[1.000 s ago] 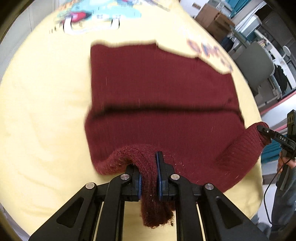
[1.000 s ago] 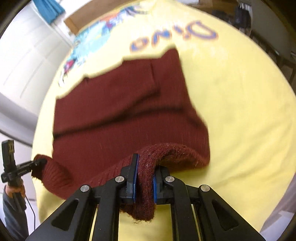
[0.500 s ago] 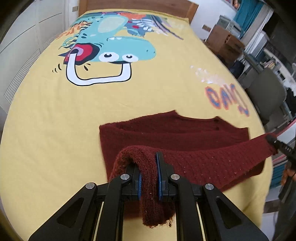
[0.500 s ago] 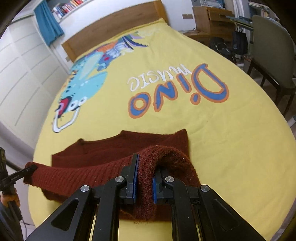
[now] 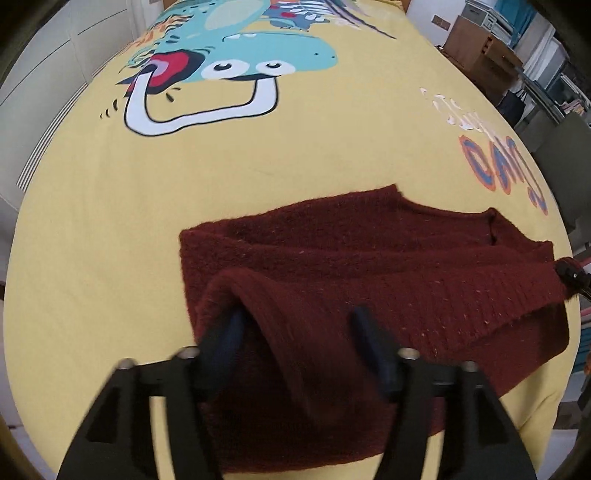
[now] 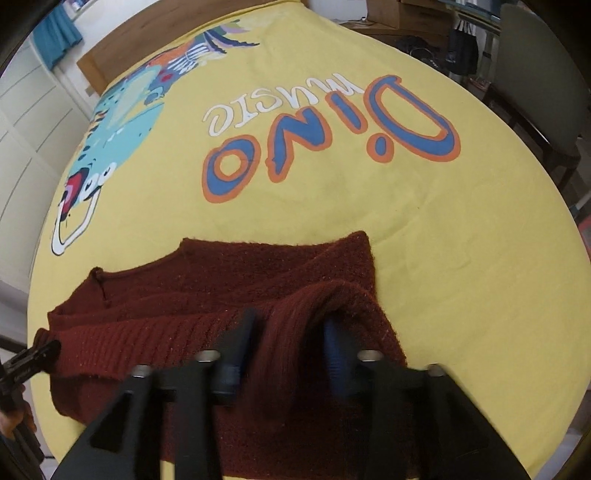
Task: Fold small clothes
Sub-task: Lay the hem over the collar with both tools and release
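A maroon knit sweater (image 5: 369, 266) lies folded over itself on the yellow bedspread (image 5: 110, 221). My left gripper (image 5: 297, 332) hangs over the sweater's near left corner, its jaws opening. A raised fold of knit stands between its fingers (image 5: 365, 332), and the pads are off it. In the right wrist view my right gripper (image 6: 286, 339) is over the near right corner of the sweater (image 6: 229, 288), jaws also opening, with a hump of knit loose between them. Each view shows the other gripper's tip at the folded edge: the right tip (image 5: 572, 275) and the left tip (image 6: 33, 358).
The bedspread carries a dinosaur print (image 5: 236, 55) and "Dino music" lettering (image 6: 332, 122). A wooden headboard (image 6: 155, 33) is at the far end, white wardrobe doors (image 6: 22, 122) are on the left, and a chair (image 6: 535, 85) and wooden furniture (image 5: 480, 44) stand on the right.
Both grippers carried the sweater's near edge forward over its body, doubling it. Their jaws, shut on the knit in the earlier frames, now stand apart with the fabric loose.
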The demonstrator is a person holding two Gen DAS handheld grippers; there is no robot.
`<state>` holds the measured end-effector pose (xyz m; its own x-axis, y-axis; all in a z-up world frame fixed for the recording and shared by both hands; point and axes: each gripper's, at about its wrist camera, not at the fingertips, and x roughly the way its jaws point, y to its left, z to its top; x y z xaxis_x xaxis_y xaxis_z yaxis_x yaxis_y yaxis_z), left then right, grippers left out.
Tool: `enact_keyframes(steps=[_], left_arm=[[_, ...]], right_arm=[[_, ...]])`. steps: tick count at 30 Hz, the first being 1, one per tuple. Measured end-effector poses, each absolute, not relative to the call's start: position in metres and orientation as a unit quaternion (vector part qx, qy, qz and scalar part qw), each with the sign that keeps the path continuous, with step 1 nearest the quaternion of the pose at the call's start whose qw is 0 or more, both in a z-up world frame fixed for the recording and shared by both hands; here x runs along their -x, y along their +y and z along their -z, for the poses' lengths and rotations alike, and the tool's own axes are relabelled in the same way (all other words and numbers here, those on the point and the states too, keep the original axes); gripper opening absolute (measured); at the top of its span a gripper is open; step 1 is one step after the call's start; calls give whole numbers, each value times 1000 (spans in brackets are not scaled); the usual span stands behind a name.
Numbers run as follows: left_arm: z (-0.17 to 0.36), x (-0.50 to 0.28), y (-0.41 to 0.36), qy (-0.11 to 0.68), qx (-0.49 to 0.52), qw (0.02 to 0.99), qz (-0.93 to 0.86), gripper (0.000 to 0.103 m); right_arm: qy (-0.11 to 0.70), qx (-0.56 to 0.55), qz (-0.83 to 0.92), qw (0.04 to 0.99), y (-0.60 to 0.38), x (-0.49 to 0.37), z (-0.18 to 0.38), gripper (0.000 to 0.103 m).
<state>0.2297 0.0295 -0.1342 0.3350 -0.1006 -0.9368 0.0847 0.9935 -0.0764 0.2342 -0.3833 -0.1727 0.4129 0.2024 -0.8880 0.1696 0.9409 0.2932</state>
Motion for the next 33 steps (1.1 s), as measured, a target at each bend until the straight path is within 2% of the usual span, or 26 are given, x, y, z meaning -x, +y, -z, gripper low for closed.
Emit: enact_keyframes(steps=[1, 2, 3, 8, 10, 13, 15, 16, 25, 33], left_arm=[[131, -228, 29, 572, 5, 818, 55, 82], [128, -227, 27, 571, 0, 819, 52, 87], [124, -226, 26, 565, -3, 823, 49, 93], [101, -215, 21, 537, 5, 842, 46, 93], [96, -209, 16, 530, 13, 846, 54, 101], [99, -202, 1, 530, 5, 845, 71, 102], [104, -194, -10, 523, -16, 849, 74, 102], [107, -190, -17, 518, -30, 852, 75, 102], [167, -158, -45, 532, -28, 842, 85, 102], [188, -151, -9, 538, -17, 841, 53, 102]], right_arm=[[538, -170, -6, 826, -384, -233, 170, 74], [534, -169, -3, 828, -385, -232, 168, 79], [530, -171, -4, 831, -387, -230, 165, 79], [511, -184, -11, 840, -391, -221, 151, 82], [503, -176, -17, 846, -386, -215, 145, 83], [494, -150, -24, 856, -372, -207, 140, 87], [488, -127, -36, 863, -358, -200, 140, 94], [486, -116, -42, 865, -351, -197, 140, 103], [483, -6, -87, 871, -274, -160, 169, 103], [506, 13, -80, 859, -272, -146, 213, 103]])
